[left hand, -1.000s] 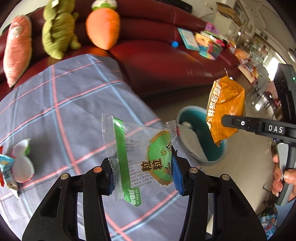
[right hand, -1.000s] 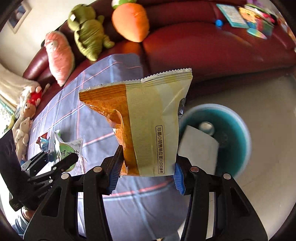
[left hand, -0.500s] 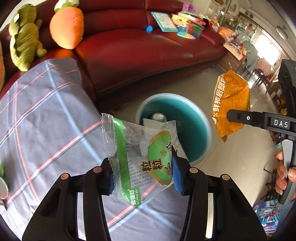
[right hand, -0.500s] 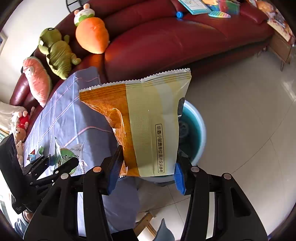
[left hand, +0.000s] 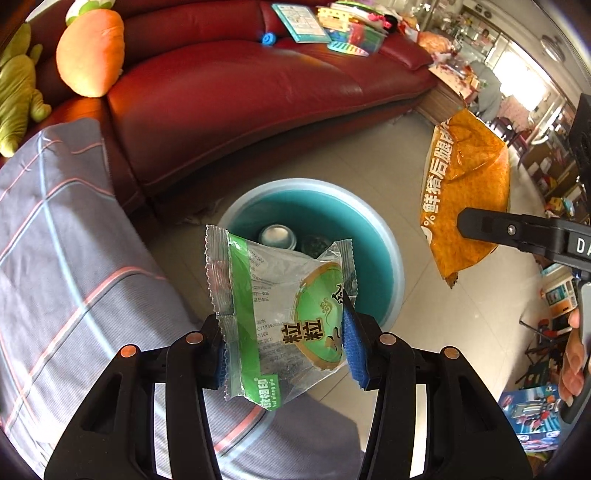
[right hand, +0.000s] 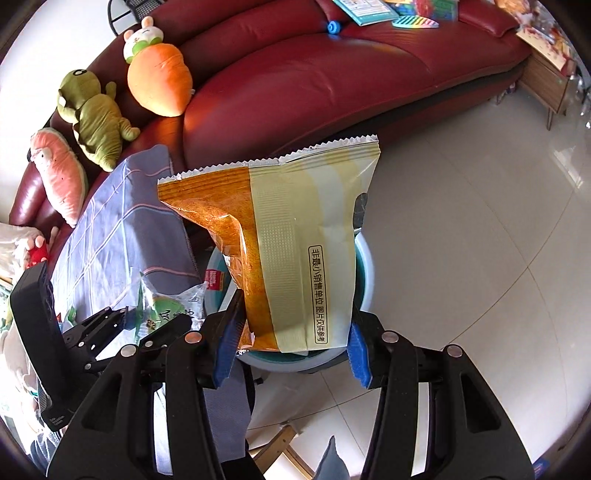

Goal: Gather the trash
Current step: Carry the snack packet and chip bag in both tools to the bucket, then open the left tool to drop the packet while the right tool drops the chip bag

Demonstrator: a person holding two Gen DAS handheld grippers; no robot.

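Pale floor tiles (right hand: 480, 229) spread out below you, with a dark red leather sofa (left hand: 240, 92) curving along the far side and a table under a grey plaid cloth (left hand: 66, 258) on the left. Between the table edge and the sofa stands a teal bin (left hand: 384, 254), its mouth wide open; a round metal-topped can (left hand: 277, 236) lies at the bottom. Your left gripper (left hand: 284, 347) is clamped on a clear and green snack wrapper (left hand: 280, 306), the blue pads pressing its two sides, and the wrapper hangs directly over the near part of the bin's mouth. Your right gripper (right hand: 293, 347) is clamped on an orange and cream snack bag (right hand: 288, 240), held upright with its serrated torn edge on top; in its own view the bag covers most of the bin, whose rim shows just behind and below it. From the left wrist view the same orange bag (left hand: 465, 199) hangs to the right of the bin, apart from its rim, and your hand (left hand: 572, 354) shows on the right handle. On the sofa's left end rest an orange carrot plush (right hand: 159, 81), a green frog-like plush (right hand: 96, 122) and a pink plush (right hand: 59, 173); books and colourful toys (left hand: 332, 29) lie on its far right seat.
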